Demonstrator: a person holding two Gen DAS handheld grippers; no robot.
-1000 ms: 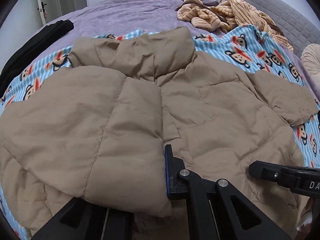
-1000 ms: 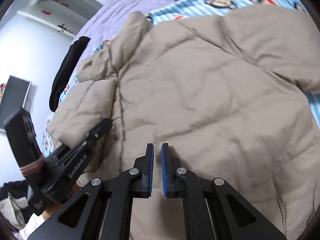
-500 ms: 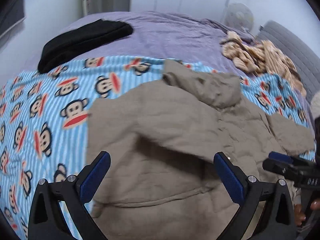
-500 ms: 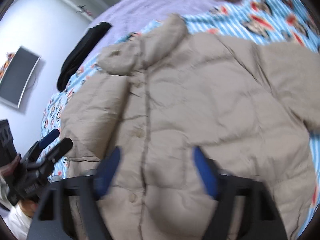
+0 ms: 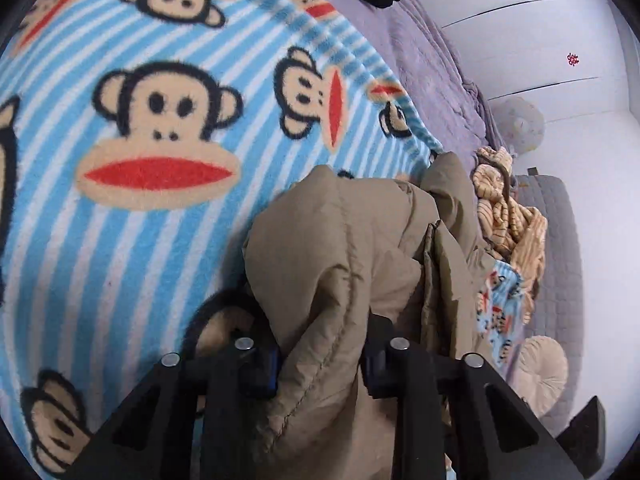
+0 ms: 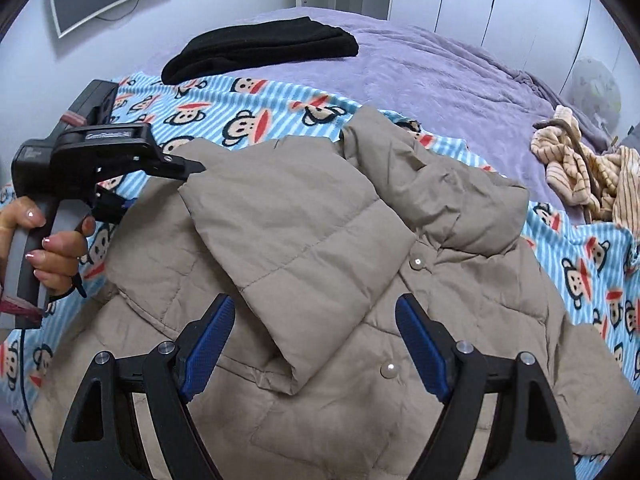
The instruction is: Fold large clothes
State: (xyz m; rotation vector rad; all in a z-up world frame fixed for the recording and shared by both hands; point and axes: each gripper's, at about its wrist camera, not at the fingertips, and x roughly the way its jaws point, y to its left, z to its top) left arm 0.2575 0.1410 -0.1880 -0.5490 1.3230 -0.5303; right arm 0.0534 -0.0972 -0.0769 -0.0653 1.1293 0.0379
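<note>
A tan puffer jacket (image 6: pixel 360 280) lies front up on a blue monkey-print blanket (image 6: pixel 248 120) on the bed. Its left sleeve (image 6: pixel 296 248) is folded across the chest. My left gripper (image 5: pixel 320 364) is shut on the jacket's left shoulder edge (image 5: pixel 336 280), low over the blanket (image 5: pixel 140 240); it also shows in the right wrist view (image 6: pixel 180 170), gripping that corner. My right gripper (image 6: pixel 316 344) is open and empty, hovering just above the sleeve's cuff end.
A black garment (image 6: pixel 260 50) lies at the back on the purple bedspread (image 6: pixel 420 72). A striped beige garment (image 6: pixel 588 176) sits at the right, also in the left wrist view (image 5: pixel 508 216). A grey headboard (image 5: pixel 560 260) and a round cushion (image 5: pixel 544 372) are to the right.
My left gripper has moved left and closed on the jacket's shoulder edge. My right gripper has opened wide and pulled back above the folded sleeve.
</note>
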